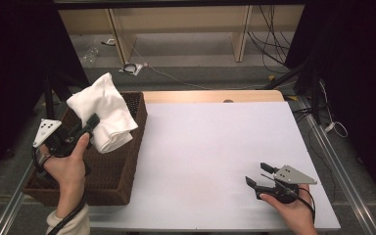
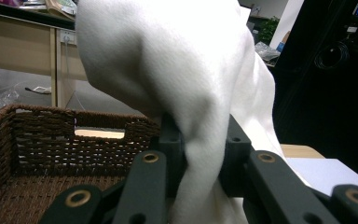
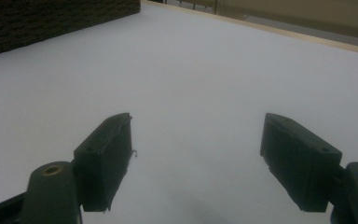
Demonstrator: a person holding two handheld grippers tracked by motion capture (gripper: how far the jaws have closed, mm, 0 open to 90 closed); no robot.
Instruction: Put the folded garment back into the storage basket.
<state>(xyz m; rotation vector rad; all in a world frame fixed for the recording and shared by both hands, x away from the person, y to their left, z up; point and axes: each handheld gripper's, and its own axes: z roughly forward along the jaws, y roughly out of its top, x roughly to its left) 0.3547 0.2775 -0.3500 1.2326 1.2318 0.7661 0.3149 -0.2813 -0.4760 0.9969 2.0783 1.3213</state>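
A white cloth (image 1: 105, 111) hangs bunched above the brown wicker basket (image 1: 112, 181) at the table's left edge. My left gripper (image 1: 92, 123) is shut on the white cloth, lifted over the basket. In the left gripper view the white cloth (image 2: 186, 79) drapes over and between the jaws, with the basket's woven wall (image 2: 46, 140) below and behind. My right gripper (image 1: 260, 175) rests open near the table's front right, held by a hand. In the right gripper view its jaws stand wide apart over the bare white tabletop (image 3: 191, 84), right gripper (image 3: 196, 156) holding nothing.
The white table surface (image 1: 210, 147) stretches between the basket and the right gripper. A wooden strip (image 1: 215, 96) runs along the far edge. Cables (image 1: 269, 44) and shelving legs lie on the floor beyond. A corner of the basket (image 3: 46, 18) shows at top left of the right gripper view.
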